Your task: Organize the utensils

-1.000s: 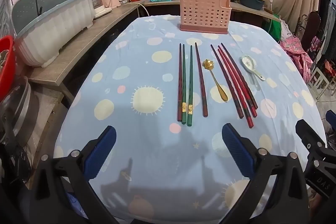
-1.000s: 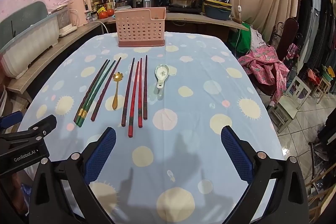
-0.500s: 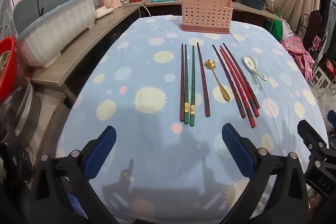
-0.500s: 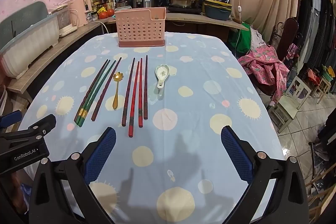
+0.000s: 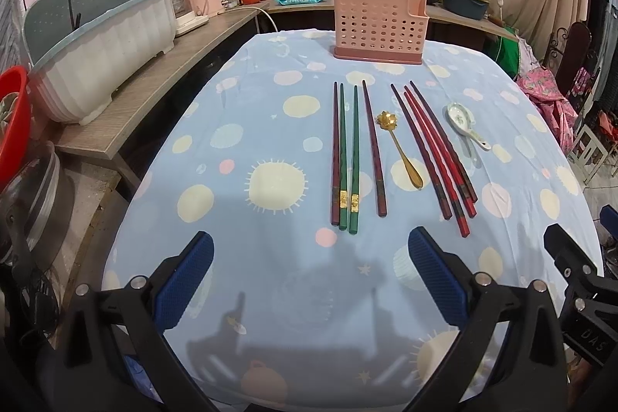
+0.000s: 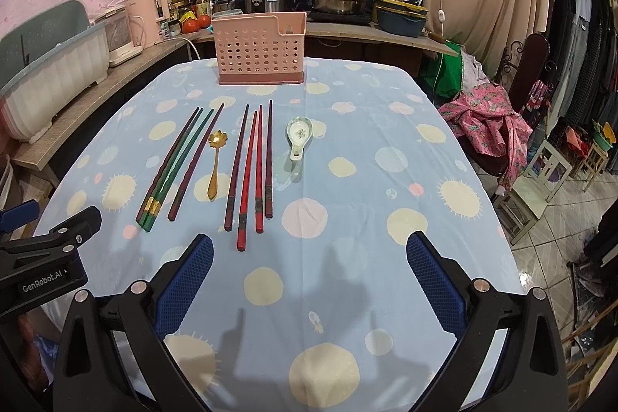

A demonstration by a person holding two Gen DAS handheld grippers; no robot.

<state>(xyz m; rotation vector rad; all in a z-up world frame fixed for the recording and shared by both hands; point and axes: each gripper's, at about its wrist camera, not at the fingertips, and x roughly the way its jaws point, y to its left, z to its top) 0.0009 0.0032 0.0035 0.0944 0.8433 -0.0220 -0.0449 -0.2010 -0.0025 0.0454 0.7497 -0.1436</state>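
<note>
Both the left tongs [image 5: 309, 280] and the right tongs [image 6: 309, 280] are hovering wide apart and gripping nothing above the near edge of the counter [image 5: 239, 126]. The chopsticks [image 5: 343, 157], gold spoon [image 5: 401, 153] and ceramic spoon [image 6: 298, 136] are lying ahead of them, long axes running toward the pink holder [image 5: 380, 22] standing at the far end.

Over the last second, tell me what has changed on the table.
Almost nothing. The left gripper has eased slightly toward the table, so the utensils sit a little lower in its view. Nothing was grasped or released. Both grippers remain open; the right gripper, chopsticks, gold flower-shaped spoon, white ceramic spoon and pink perforated plastic holder are unmoved.
</note>
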